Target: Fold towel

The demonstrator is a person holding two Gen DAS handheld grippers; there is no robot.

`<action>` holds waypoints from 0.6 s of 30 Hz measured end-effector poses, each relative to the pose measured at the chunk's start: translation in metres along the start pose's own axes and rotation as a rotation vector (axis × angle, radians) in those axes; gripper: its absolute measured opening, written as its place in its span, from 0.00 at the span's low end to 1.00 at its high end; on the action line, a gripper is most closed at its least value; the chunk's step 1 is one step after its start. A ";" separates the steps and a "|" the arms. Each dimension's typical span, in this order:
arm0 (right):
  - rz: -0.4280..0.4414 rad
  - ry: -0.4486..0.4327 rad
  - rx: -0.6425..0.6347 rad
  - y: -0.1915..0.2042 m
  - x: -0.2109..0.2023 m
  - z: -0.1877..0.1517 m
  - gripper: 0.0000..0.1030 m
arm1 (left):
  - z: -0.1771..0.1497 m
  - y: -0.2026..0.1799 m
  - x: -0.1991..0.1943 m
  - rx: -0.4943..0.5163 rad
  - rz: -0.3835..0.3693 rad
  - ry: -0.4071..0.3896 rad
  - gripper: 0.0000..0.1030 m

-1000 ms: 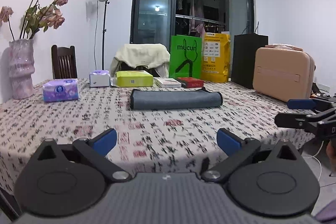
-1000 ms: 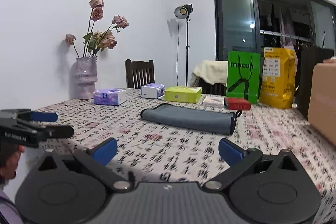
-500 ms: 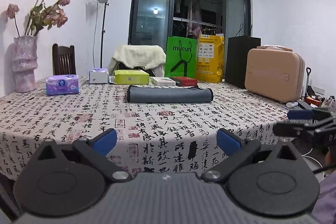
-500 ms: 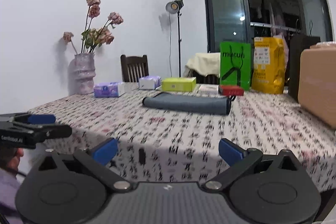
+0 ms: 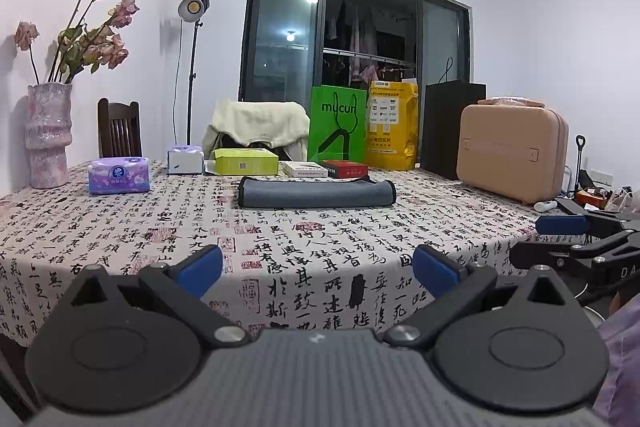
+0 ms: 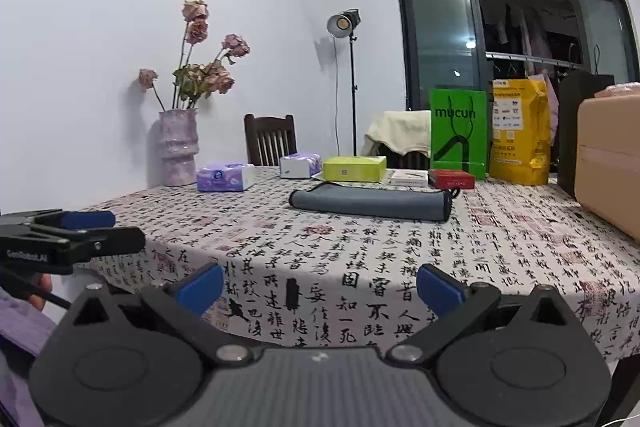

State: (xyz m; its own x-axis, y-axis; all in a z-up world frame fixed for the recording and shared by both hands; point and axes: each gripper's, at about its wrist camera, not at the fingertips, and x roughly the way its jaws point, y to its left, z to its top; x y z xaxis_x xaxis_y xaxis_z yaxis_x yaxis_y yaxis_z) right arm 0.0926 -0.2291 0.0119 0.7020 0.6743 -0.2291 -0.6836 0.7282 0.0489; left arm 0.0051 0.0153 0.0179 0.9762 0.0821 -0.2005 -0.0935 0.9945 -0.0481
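Note:
A grey towel [image 5: 316,193] lies folded into a long narrow band on the table with the calligraphy-print cloth [image 5: 168,227]; it also shows in the right wrist view [image 6: 370,202]. My left gripper [image 5: 318,265] is open and empty, held off the table's near edge, well short of the towel. My right gripper [image 6: 318,285] is open and empty, also off the near edge. Each gripper shows in the other's view: the right one at the right edge [image 5: 560,233], the left one at the left edge [image 6: 94,231].
Behind the towel stand a yellow-green box [image 5: 246,161], a red box [image 5: 346,169], tissue packs [image 5: 118,175], a green bag [image 5: 338,125] and a yellow bag [image 5: 392,127]. A tan case [image 5: 512,153] sits at the right, a vase with dried roses [image 5: 48,135] at the left.
Both grippers have drawn back and down from over the table to beyond its near edge. The towel has not moved. Both grippers stay open.

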 end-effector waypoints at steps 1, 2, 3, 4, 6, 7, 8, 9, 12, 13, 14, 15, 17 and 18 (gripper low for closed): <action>0.004 -0.002 -0.002 0.001 0.000 0.000 1.00 | 0.000 0.000 0.000 0.001 -0.001 0.001 1.00; 0.006 -0.002 -0.002 0.002 0.000 0.000 1.00 | 0.000 0.000 0.001 0.002 -0.003 0.001 1.00; 0.006 0.003 0.001 0.001 0.001 0.000 1.00 | -0.001 -0.001 0.000 0.003 -0.004 0.000 1.00; 0.004 0.006 0.003 0.001 0.002 0.000 1.00 | -0.001 -0.001 0.000 0.004 -0.006 0.000 1.00; 0.003 0.008 0.008 0.000 0.002 0.000 1.00 | 0.000 -0.001 0.000 0.004 -0.005 -0.001 1.00; 0.002 0.006 0.012 0.000 0.002 0.000 1.00 | 0.000 -0.001 0.000 0.003 -0.004 -0.002 1.00; 0.004 0.004 0.015 0.000 0.001 0.000 1.00 | 0.000 -0.001 0.000 0.004 -0.005 -0.002 1.00; 0.003 0.000 0.018 -0.001 0.001 0.000 1.00 | 0.000 -0.001 -0.001 0.005 -0.006 -0.003 1.00; -0.003 -0.006 0.020 -0.001 0.000 0.000 1.00 | 0.000 -0.001 0.000 0.006 -0.010 -0.002 1.00; -0.006 -0.007 0.023 -0.001 0.000 -0.001 1.00 | 0.000 -0.001 0.000 0.006 -0.011 0.000 1.00; -0.010 -0.008 0.027 -0.002 0.000 -0.001 1.00 | 0.000 -0.001 0.000 0.008 -0.011 -0.001 1.00; -0.013 -0.006 0.029 -0.003 0.001 -0.001 1.00 | 0.000 -0.002 0.000 0.009 -0.012 -0.001 1.00; -0.013 -0.004 0.029 -0.003 0.000 -0.002 1.00 | 0.000 -0.002 0.000 0.010 -0.012 -0.002 1.00; -0.012 -0.004 0.028 -0.003 0.000 -0.002 1.00 | 0.000 -0.002 0.000 0.010 -0.012 -0.002 1.00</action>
State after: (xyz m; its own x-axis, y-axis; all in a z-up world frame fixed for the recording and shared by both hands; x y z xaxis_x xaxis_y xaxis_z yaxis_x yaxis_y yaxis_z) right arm 0.0946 -0.2312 0.0098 0.7110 0.6660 -0.2257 -0.6692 0.7394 0.0738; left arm 0.0050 0.0136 0.0176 0.9778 0.0702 -0.1976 -0.0797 0.9960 -0.0409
